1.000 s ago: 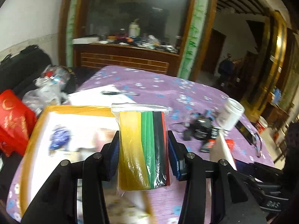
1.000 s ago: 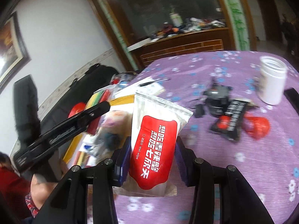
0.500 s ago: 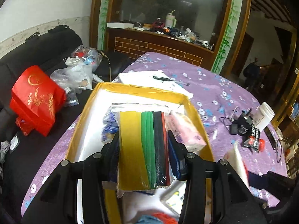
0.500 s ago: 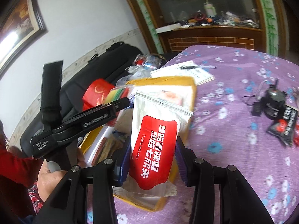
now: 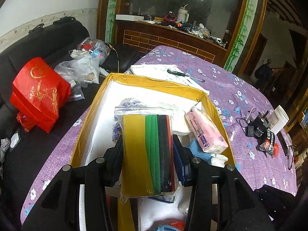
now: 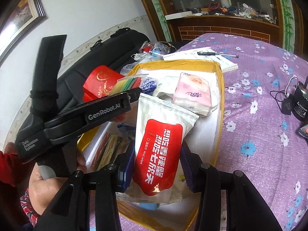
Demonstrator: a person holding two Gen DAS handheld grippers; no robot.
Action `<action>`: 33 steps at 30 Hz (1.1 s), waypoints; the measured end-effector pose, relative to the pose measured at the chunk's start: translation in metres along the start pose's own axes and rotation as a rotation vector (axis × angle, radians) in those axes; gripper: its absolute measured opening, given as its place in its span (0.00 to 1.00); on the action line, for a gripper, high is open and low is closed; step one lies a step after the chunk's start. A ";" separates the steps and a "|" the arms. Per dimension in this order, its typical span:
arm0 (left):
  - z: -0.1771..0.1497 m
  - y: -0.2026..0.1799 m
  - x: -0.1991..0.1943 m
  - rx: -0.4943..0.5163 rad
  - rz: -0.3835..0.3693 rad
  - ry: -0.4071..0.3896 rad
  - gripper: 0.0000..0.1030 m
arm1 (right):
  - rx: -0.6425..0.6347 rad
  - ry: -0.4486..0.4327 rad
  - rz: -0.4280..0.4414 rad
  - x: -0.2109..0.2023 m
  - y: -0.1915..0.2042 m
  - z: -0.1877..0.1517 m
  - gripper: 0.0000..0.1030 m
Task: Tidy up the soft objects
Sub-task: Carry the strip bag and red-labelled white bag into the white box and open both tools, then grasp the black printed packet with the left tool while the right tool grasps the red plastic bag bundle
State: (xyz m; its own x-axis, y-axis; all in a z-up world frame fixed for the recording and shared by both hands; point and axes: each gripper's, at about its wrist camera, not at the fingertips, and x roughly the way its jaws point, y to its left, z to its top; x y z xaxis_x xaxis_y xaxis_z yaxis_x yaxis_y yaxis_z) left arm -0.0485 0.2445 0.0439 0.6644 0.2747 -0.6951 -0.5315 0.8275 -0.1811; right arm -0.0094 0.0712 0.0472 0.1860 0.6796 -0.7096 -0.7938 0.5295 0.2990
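**Both grippers hold packets over the yellow-rimmed box**

The left gripper [image 5: 148, 154] is clamped on a clear zip bag of coloured sheets [image 5: 147, 154], yellow, green, black and red, held upright above the open box [image 5: 154, 83]. The right gripper [image 6: 156, 161] pinches a white wet-wipe pouch [image 6: 159, 150] with a red label, also over the box, near its right wall.

Inside the box lie a pink tissue pack [image 5: 206, 132], a blue-and-white printed bundle [image 6: 148, 83] and white cloth [image 5: 179, 119].

The box stands on a purple flowered tablecloth [image 5: 240, 96]; a pen [image 5: 184, 75] rests on papers just beyond it. A red gift bag [image 5: 40, 94] sits on the black sofa to the left.
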 end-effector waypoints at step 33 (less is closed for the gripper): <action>0.003 -0.023 -0.027 0.032 -0.020 -0.046 0.66 | 0.011 -0.075 0.018 -0.033 -0.015 0.004 0.53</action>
State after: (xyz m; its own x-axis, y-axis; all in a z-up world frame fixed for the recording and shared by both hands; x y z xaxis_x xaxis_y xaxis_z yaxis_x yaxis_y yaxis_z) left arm -0.0531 0.2197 0.0688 0.6983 0.2797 -0.6588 -0.5016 0.8479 -0.1716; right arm -0.0017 0.0428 0.0687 0.2151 0.7245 -0.6548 -0.7909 0.5226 0.3185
